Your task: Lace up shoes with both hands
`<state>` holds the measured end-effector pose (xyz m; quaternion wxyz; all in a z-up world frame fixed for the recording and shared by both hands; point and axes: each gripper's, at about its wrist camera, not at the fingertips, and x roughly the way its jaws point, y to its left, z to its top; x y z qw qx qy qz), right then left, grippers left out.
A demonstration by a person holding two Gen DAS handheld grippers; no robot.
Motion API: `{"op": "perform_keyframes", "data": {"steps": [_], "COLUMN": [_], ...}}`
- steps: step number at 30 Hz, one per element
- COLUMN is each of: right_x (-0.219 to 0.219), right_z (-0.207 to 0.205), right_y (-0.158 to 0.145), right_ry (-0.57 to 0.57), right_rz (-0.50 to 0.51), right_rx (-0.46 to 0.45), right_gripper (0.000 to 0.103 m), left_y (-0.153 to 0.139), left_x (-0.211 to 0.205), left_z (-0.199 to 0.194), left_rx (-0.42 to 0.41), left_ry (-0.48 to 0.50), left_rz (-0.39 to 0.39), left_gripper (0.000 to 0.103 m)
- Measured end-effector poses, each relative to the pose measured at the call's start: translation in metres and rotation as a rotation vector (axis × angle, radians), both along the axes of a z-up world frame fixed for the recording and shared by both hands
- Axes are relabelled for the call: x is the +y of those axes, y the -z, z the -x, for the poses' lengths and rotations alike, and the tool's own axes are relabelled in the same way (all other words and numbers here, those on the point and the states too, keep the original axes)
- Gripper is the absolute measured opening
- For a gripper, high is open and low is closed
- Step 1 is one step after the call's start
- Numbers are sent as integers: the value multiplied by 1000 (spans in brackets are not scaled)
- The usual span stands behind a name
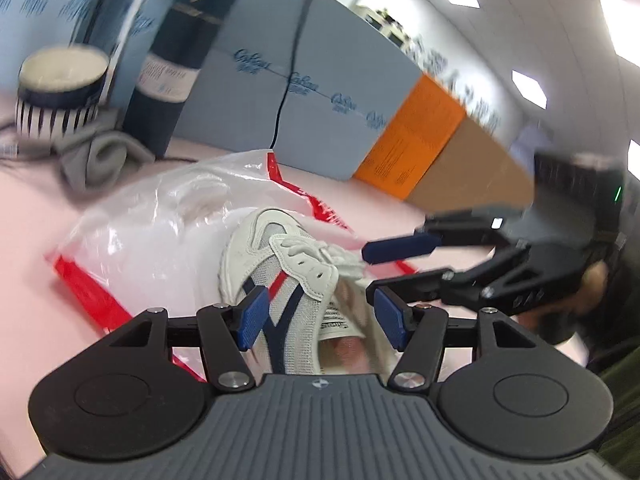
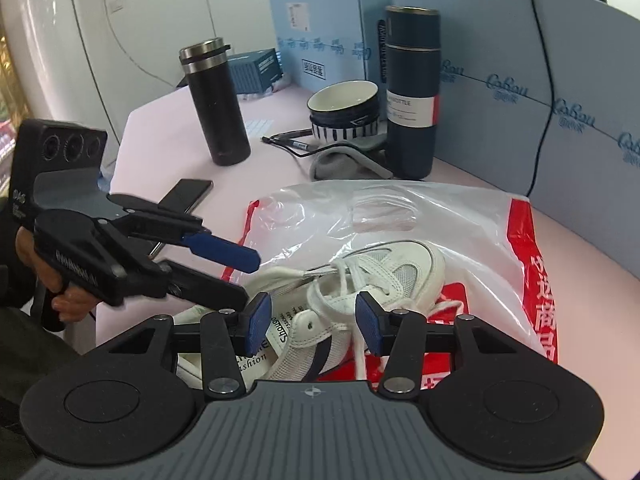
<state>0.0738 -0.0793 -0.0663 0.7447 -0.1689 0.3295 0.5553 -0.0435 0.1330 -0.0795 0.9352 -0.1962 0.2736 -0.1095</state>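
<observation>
Right, the white sneaker (image 2: 360,300) with its navy side stripes lies on its side on a clear plastic bag (image 2: 460,232) printed in red, and that bag is spread over the pale pink tabletop (image 2: 168,128). The left gripper (image 1: 316,312) hangs above the shoe's heel end, its blue pads standing apart with nothing pinched between them; the shoe shows through the gap below. The right gripper (image 2: 314,320) is in the same state, jaws parted and not gripping, with the white laces (image 2: 352,276) lying loose across the tongue just beyond its tips. From the right wrist view, a person's hand (image 2: 48,280) grips the handle of the left tool at the left edge. Behind the bag sit a grey folded cloth (image 2: 348,160), a striped bowl (image 2: 344,112), a tall navy bottle (image 2: 412,92) and a dark steel-topped flask (image 2: 216,104), with a phone (image 2: 188,196) lying flat near the flask. The left wrist view is blurred, so finer lace detail there is lost.
</observation>
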Motion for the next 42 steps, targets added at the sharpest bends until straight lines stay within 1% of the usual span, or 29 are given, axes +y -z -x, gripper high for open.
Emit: {"op": "perform_keyframes", "data": {"steps": [1,2,3,4,5,6,7,9,10,11,13,17,19,21,23,26,32,34,42], "right_x": [2,4,6,7,10,13,16,22,25,26,28,26,25,27,28,30,33,34,40], "right_z": [0,1,0,0,1,2,3,5,6,6,6,4,4,4,4,2,2,0,0], "right_y": [1,1,2,2,2,2,2,4,5,6,8,8,9,10,11,12,15,16,21], "right_ry": [1,3,6,6,5,-2,-8,-15,-18,-16,-10,11,8,10,12,20,22,23,39], "right_rz": [6,12,16,18,19,26,34,54,63,65,66,35,19,11,7,-4,-6,-3,19], "right_rx": [-10,-20,-21,-23,-29,-39,-50,-65,-73,-77,-86,-76,-65,-64,-60,-55,-44,-34,-45], "right_gripper": [45,41,40,38,38,37,35,21,12,10,6,5,5,5,5,5,5,5,5], "left_y": [-2,-3,-2,-1,1,1,2,2,3,3,8,23,30,36,40,47,56,57,60], "left_x": [-8,-16,-22,-28,-32,-32,-32,-28,-26,-23,-8,24,35,42,44,51,56,56,57], "left_z": [-1,-3,-4,-6,-6,-6,-6,-6,-6,-7,-6,-1,0,1,1,1,2,2,1], "left_rx": [-2,-4,-2,-1,-2,-4,-6,-9,-10,-5,12,43,53,58,62,77,95,102,102], "left_ry": [10,20,27,33,34,22,10,-7,-14,-27,-83,-208,-251,-271,-288,-319,-348,-354,-356], "left_rz": [-75,-150,-213,-275,-315,-324,-333,-309,-297,-258,-113,173,275,345,391,483,567,573,586], "left_gripper": [53,52,43,30,25,17,16,15,15,14,14,14,14,15,15,16,21,24,24]}}
